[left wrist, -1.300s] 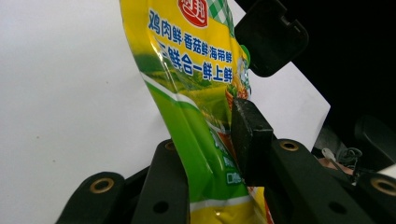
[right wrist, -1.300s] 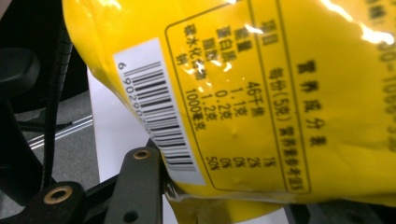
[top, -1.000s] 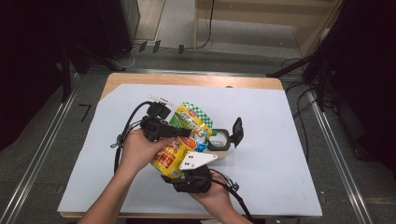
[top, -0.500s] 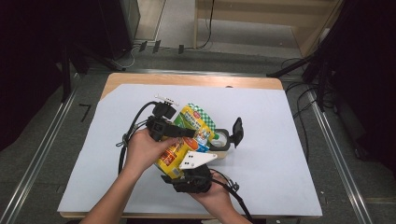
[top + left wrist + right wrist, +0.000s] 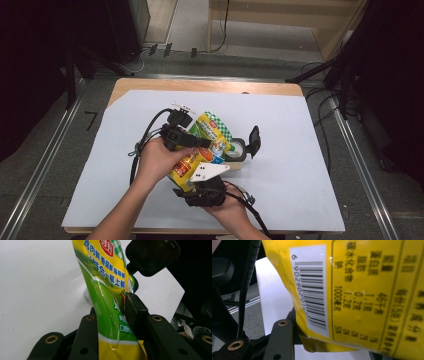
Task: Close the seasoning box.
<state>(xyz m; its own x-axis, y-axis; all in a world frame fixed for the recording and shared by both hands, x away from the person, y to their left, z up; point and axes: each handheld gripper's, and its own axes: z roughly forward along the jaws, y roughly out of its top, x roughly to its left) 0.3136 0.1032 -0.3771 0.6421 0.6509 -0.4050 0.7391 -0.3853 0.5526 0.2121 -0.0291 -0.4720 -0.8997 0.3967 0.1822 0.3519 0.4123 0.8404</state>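
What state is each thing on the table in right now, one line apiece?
Seasoning pouch: lifted, tilted, held between both grippers.
Left gripper: shut on the pouch's lower part.
Right gripper: shut on the pouch's bottom edge, beside the barcode.
Container: standing on the table, mouth open.
Black lid: flipped up, still hinged to the container.
White sheet: lying flat over the table.

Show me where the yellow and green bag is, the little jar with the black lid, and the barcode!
bag (image 5: 212,131), high view, its green checked top end.
jar (image 5: 236,152), high view, its open mouth beside the bag.
lid (image 5: 152,255), left gripper view, middle of the black flap.
barcode (image 5: 310,292), right gripper view, middle of the stripes.
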